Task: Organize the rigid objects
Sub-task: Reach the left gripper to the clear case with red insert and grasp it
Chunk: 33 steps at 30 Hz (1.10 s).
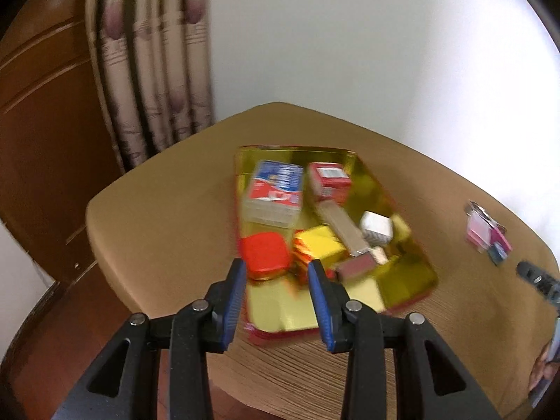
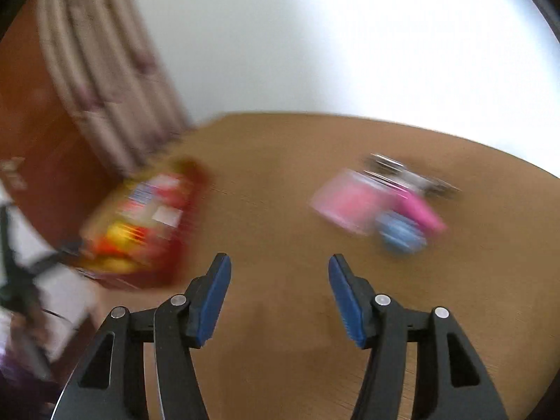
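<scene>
A gold tray (image 1: 280, 311) with a red rim lies on the tan table (image 1: 157, 227). In it are a blue-and-red card box (image 1: 276, 189), a red box (image 1: 329, 178), a red tin (image 1: 266, 253), a yellow box (image 1: 320, 245), a long tan box (image 1: 343, 227) and a white box (image 1: 376, 227). My left gripper (image 1: 276, 267) hovers open over the tray's near end, with nothing between its fingers. My right gripper (image 2: 278, 262) stands open and empty over bare table. Ahead of it to the right lie a pink case (image 2: 353, 203), a pink stick (image 2: 423, 210) and a blue round piece (image 2: 402, 234), all blurred.
The tray (image 2: 140, 224) is a blur at the left of the right wrist view. A curtain (image 1: 150, 70) and a wooden door (image 1: 45, 122) stand behind the table's left corner, with a white wall behind. A dark object (image 1: 539, 280) lies near the table's right edge.
</scene>
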Available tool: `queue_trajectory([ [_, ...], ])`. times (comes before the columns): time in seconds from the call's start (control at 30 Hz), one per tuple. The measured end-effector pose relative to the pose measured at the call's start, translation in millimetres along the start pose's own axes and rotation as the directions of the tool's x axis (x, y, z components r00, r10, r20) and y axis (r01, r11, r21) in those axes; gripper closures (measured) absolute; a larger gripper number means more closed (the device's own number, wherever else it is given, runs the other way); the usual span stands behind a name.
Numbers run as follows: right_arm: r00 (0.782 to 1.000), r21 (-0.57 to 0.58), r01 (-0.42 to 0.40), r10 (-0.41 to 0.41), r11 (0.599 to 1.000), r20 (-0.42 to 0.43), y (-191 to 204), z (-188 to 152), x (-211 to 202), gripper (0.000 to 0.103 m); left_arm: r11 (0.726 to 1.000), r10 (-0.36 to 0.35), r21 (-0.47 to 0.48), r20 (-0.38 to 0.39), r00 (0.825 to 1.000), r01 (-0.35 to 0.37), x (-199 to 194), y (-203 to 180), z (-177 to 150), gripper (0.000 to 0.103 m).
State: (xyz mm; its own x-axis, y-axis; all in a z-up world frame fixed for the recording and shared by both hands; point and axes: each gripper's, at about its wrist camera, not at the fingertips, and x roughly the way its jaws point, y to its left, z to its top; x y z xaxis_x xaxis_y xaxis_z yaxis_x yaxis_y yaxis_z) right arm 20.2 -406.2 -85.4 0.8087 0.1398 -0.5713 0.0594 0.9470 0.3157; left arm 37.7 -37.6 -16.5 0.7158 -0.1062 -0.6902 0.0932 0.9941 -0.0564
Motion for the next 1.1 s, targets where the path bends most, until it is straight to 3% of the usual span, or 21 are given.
queue_trajectory([
  [0.07, 0.994, -0.007, 0.112, -0.112, 0.994, -0.011, -25, -16, -5, 0.047, 0.998, -0.034, 0.060, 0.012, 0.999, 0.033, -6, -17, -3, 0.066],
  [0.17, 0.959, -0.041, 0.280, -0.281, 0.959, -0.022, -58, -35, -15, 0.047, 0.988, -0.099, 0.122, -0.003, 0.995, 0.099, -10, -41, -8, 0.066],
  [0.3, 0.938, -0.028, 0.345, -0.345, 0.938, -0.014, -86, -45, -22, 0.046, 0.964, -0.190, 0.178, -0.069, 0.979, 0.200, -8, -74, -16, 0.066],
  [0.5, 0.925, 0.010, 0.381, -0.380, 0.925, -0.026, -108, -57, -19, 0.042, 0.918, -0.248, 0.284, -0.133, 0.960, 0.277, -2, -138, -23, 0.066],
  [0.6, 0.930, 0.056, 0.368, -0.366, 0.928, -0.032, -119, -58, -24, 0.041, 0.893, -0.275, 0.319, -0.174, 0.946, 0.318, 10, -174, -19, 0.066],
  [0.77, 0.923, 0.099, 0.382, -0.374, 0.919, -0.090, -130, -59, -14, 0.036, 0.852, -0.300, 0.389, -0.184, 0.936, 0.349, 32, -227, -4, 0.066],
  [0.93, 0.912, 0.093, 0.403, -0.390, 0.911, -0.127, -131, -58, -6, 0.015, 0.828, -0.315, 0.413, -0.219, 0.924, 0.380, 66, -269, 12, 0.066],
  [1.03, 0.914, 0.112, 0.396, -0.380, 0.911, -0.144, -136, -58, -4, 0.008, 0.818, -0.313, 0.425, -0.237, 0.919, 0.388, 90, -290, 20, 0.066],
  [1.1, 0.911, 0.111, 0.402, -0.385, 0.909, -0.145, -136, -58, -3, 0.007, 0.813, -0.327, 0.439, -0.199, 0.924, 0.382, 100, -301, 23, 0.066],
])
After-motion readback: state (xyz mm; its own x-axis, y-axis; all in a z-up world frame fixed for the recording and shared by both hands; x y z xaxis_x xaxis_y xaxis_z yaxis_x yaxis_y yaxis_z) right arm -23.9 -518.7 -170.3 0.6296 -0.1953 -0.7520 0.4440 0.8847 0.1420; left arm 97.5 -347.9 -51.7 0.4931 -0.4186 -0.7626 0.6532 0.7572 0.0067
